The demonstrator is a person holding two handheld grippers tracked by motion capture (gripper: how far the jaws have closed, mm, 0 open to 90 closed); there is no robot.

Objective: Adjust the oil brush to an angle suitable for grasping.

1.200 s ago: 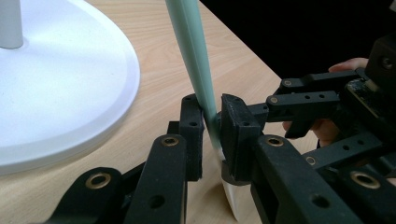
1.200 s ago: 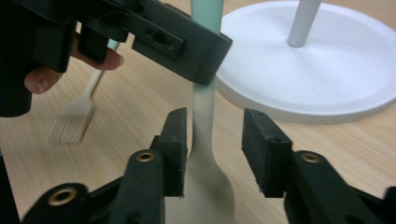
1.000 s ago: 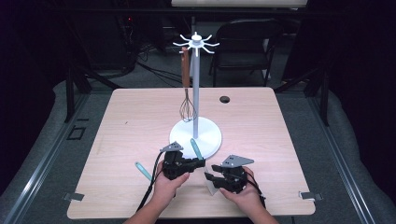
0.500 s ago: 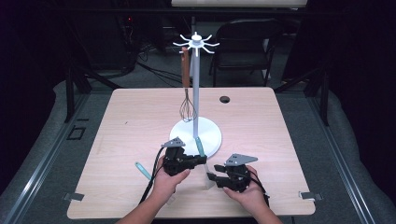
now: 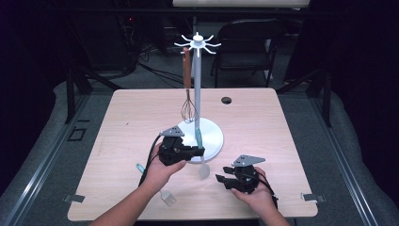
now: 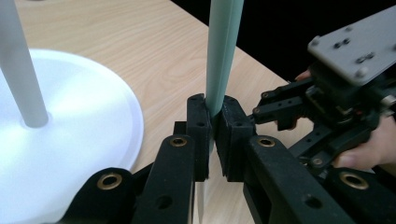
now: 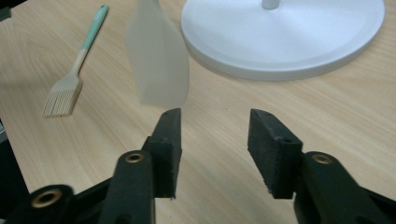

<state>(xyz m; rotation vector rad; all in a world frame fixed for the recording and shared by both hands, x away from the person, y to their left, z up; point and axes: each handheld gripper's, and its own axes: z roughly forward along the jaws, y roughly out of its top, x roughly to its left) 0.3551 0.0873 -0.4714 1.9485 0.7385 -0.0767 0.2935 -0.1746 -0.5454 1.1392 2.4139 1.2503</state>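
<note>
The left gripper [image 5: 200, 151] clamps the mint handle of a spatula [image 5: 201, 155] just near the white stand [image 5: 214, 141], its pale blade hanging off the table. The right gripper [image 5: 221, 180] waits nearby, jaws apart and empty. The grip looks narrow; I'd worry the spatula pivots or slips, or knocks the pole and sets the hanging whisk [image 5: 188, 106] swinging. A brush [image 5: 160, 188] lies near left.

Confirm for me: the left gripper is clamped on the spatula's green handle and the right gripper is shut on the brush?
Not quite. The left gripper does clamp the spatula, but the right gripper is open and empty, as the right gripper view shows; the brush lies on the table.
</note>
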